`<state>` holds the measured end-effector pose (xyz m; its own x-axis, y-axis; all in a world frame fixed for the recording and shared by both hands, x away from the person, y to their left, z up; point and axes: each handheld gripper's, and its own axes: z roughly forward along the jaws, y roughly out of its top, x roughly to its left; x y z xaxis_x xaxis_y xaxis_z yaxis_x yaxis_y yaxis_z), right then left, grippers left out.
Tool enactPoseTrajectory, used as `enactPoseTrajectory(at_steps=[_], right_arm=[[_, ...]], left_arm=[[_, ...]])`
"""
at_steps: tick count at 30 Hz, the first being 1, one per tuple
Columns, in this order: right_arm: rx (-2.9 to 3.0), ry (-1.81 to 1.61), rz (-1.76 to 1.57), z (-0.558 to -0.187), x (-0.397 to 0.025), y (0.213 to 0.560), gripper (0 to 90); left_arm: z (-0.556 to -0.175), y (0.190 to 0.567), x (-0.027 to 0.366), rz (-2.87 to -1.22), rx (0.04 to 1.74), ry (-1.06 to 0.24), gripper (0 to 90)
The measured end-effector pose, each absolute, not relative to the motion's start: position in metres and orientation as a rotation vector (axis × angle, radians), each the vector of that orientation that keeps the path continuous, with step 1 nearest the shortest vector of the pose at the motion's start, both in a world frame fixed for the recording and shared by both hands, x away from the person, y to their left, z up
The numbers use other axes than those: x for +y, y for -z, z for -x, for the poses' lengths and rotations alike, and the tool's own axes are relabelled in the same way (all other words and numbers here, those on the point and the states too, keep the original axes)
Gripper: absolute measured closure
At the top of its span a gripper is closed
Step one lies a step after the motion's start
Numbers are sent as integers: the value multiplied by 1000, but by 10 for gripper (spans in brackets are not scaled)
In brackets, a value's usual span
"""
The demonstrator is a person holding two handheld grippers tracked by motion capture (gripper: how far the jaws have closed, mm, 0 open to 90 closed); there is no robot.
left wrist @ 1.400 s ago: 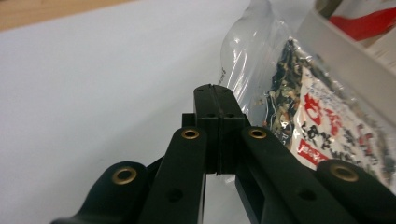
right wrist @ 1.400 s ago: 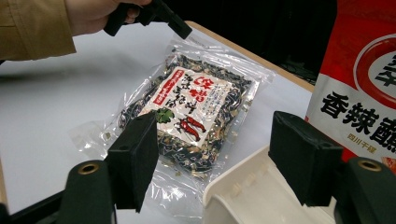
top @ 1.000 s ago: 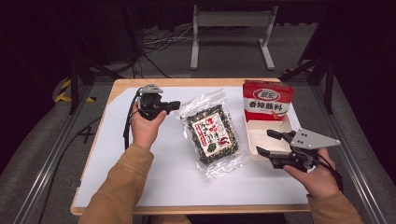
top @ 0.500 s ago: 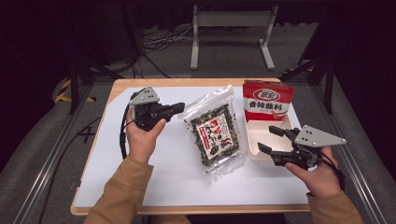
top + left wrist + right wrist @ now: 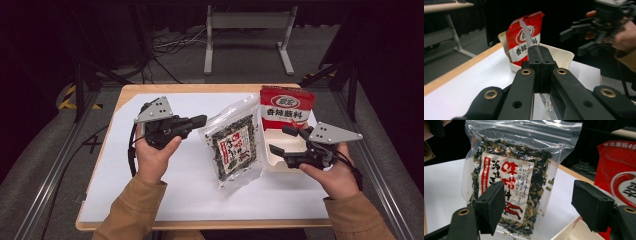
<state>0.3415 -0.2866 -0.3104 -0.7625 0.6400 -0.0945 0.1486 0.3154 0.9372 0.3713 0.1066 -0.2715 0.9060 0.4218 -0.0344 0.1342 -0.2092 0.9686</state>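
Note:
A clear bag of dried seaweed soup mix (image 5: 234,150) with a white and red label has its top raised off the table while its bottom rests on the white mat. My left gripper (image 5: 202,120) is shut on the bag's upper left edge; in the left gripper view a clear strip of the bag (image 5: 525,31) sticks up past the closed jaws. My right gripper (image 5: 280,140) stands open to the right of the bag, over the white tray (image 5: 280,162). The right gripper view shows the bag (image 5: 511,182) ahead of its spread jaws, not touching them.
A red seasoning pouch (image 5: 286,108) stands upright in the far end of the white tray. The white mat (image 5: 190,200) covers most of the wooden table (image 5: 125,95). A grey stand (image 5: 247,30) is on the floor beyond the table.
The left gripper has rolled and lifted, raising the bag's top so it tilts up from lying flat. The right gripper has drifted slightly right and stays open.

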Motion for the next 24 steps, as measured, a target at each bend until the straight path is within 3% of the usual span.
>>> enactPoseTrajectory(at_steps=[24], right_arm=[[2349, -1459, -556, -398, -253, 299, 202]], left_arm=[[-346, 265, 100, -1754, 301, -278, 900]])
